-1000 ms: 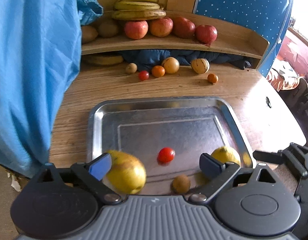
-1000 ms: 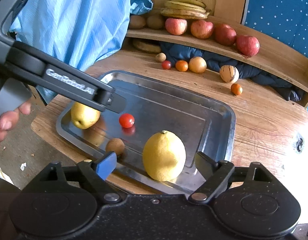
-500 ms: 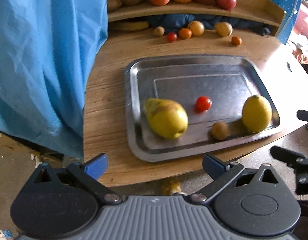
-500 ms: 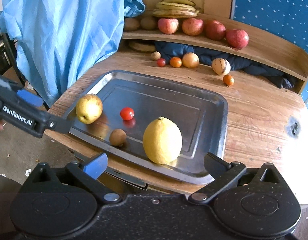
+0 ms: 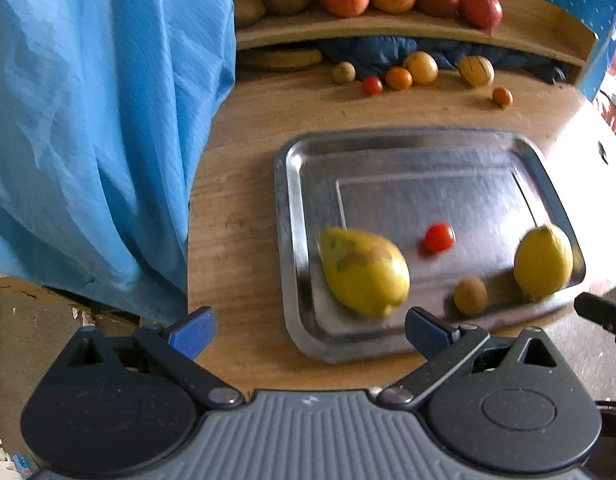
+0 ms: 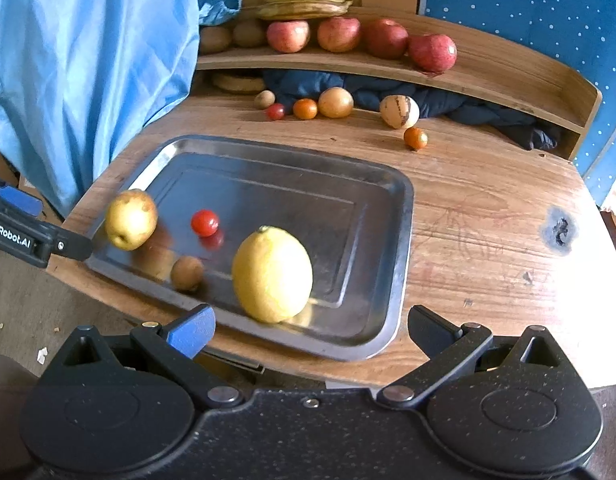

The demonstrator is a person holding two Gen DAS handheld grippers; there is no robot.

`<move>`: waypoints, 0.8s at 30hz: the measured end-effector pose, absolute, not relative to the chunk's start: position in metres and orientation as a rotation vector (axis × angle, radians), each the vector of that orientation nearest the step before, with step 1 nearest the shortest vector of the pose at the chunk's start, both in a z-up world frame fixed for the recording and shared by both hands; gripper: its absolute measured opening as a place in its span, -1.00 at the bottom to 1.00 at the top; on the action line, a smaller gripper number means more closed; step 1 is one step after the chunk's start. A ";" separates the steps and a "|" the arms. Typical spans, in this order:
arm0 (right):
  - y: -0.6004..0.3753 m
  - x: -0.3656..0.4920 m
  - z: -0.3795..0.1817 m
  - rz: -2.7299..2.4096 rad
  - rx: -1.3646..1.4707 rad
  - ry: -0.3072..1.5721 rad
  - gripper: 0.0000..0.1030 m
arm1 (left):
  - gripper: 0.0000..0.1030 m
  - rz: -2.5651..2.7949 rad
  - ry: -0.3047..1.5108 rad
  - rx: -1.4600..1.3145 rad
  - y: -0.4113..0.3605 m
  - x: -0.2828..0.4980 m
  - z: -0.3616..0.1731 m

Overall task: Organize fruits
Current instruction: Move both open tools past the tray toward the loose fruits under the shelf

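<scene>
Lying beyond left hand-held gripper (image 5: 308, 330): pear (image 5: 363, 270)

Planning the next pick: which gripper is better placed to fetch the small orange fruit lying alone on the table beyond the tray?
Right. The right gripper is open, empty, on the same side as the orange fruit; the left gripper sits by the pear.

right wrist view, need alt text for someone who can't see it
A metal tray on a wooden table holds a lemon, a pear, a cherry tomato and a small brown fruit, seen past the open, empty right gripper. Apples and bananas line a shelf behind; the left gripper pokes in at left.
</scene>
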State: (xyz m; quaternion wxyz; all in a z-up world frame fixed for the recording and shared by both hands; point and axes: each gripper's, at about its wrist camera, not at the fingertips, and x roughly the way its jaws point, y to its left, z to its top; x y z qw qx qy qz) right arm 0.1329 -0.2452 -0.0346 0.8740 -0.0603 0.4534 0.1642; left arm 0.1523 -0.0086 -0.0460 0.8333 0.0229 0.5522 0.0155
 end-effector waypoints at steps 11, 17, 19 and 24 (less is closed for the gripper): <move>-0.241 0.164 -0.029 0.357 -0.108 0.912 0.99 | 0.99 0.018 1.141 0.054 -0.008 0.200 -0.047; -0.237 0.182 -0.030 0.364 -0.098 0.911 0.99 | 0.99 0.027 1.128 0.058 -0.007 0.222 -0.051; -0.235 0.188 -0.031 0.367 -0.094 0.912 0.99 | 0.99 0.025 1.125 0.057 -0.007 0.229 -0.052; -0.229 0.201 -0.034 0.372 -0.094 0.918 0.99 | 0.99 0.013 1.121 0.054 -0.008 0.245 -0.056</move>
